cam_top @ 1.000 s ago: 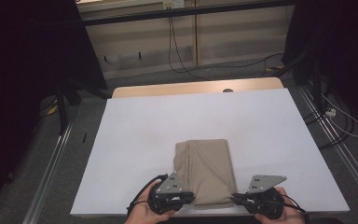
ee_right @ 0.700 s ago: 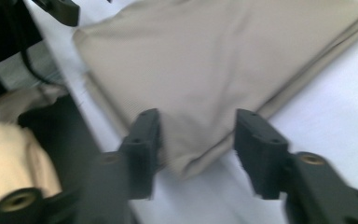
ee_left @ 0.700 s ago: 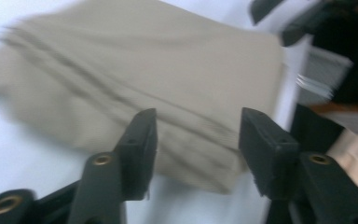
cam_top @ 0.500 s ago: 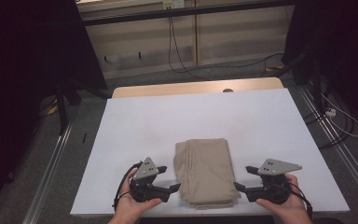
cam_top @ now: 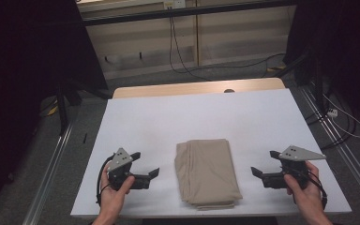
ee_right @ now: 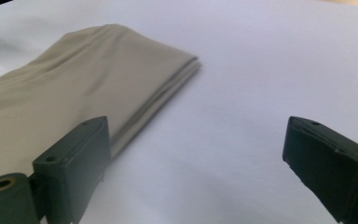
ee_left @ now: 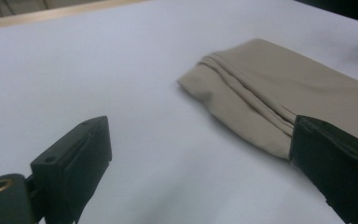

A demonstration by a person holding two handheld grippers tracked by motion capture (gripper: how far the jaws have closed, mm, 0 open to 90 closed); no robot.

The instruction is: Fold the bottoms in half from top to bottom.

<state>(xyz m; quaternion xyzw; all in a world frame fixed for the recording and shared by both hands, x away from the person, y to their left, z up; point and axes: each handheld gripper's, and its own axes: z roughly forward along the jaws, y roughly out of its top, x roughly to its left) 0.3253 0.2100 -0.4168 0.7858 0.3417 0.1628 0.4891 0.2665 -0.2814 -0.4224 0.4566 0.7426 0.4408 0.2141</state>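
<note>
While jaws gape, folded cloth (cam_top: 207,171) lies between left gripper (cam_top: 146,172), right gripper (cam_top: 262,169), untouched.

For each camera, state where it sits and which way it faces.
High view: above the person's side, looking forward and down on the white table; both hands, left gripper and right gripper show.
Left gripper view: rides the left gripper, facing the folded tan cloth between open jaws.
Right gripper view: likewise, from the opposite side.
All share the cloth.
</note>
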